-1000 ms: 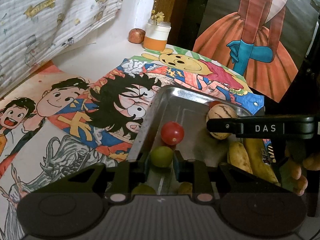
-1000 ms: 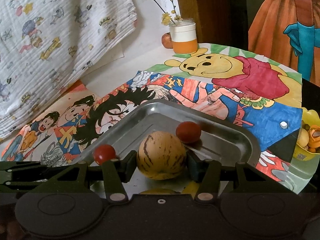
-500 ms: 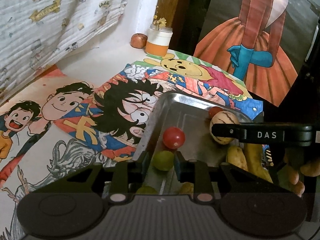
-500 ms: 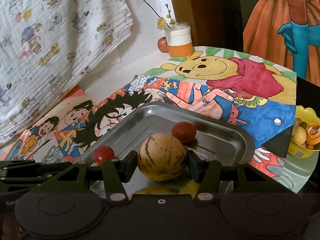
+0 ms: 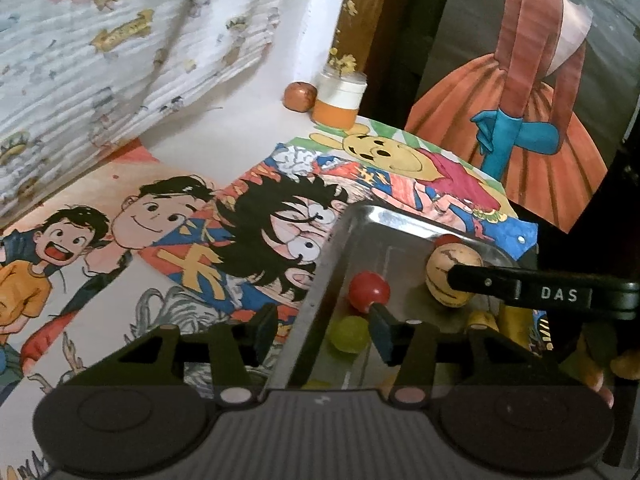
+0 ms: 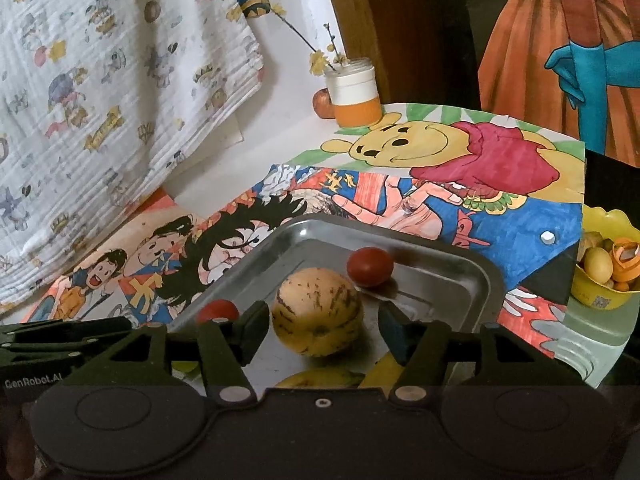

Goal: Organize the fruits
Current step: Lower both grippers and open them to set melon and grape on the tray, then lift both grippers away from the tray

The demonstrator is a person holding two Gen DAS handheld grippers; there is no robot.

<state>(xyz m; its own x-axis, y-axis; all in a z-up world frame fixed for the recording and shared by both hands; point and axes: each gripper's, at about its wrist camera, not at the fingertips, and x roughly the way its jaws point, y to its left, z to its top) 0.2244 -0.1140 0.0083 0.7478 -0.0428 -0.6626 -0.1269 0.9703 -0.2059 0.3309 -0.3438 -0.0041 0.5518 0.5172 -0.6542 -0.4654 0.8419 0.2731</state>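
Observation:
A steel tray (image 5: 360,224) (image 6: 460,256) holds fruit. In the left wrist view my left gripper (image 5: 322,330) is open over the tray's left rim, with a green fruit (image 5: 347,333) lying between its fingers and a red tomato (image 5: 368,290) just beyond. In the right wrist view my right gripper (image 6: 320,330) is open around a striped yellow melon (image 6: 318,316) that rests in the tray; the fingers stand apart from it. A second tomato (image 6: 370,266) lies behind the melon. Bananas (image 6: 320,378) lie near the camera.
Cartoon drawings (image 5: 180,240) cover the table. An orange-and-white jar (image 6: 356,94) with a small apple (image 6: 323,104) beside it stands at the back. A yellow bowl of peels (image 6: 604,264) is at the right. A printed cloth (image 6: 100,100) hangs at left.
Both grippers have opened: the left let go of the green fruit, the right let go of the melon. Both fruits now rest in the tray.

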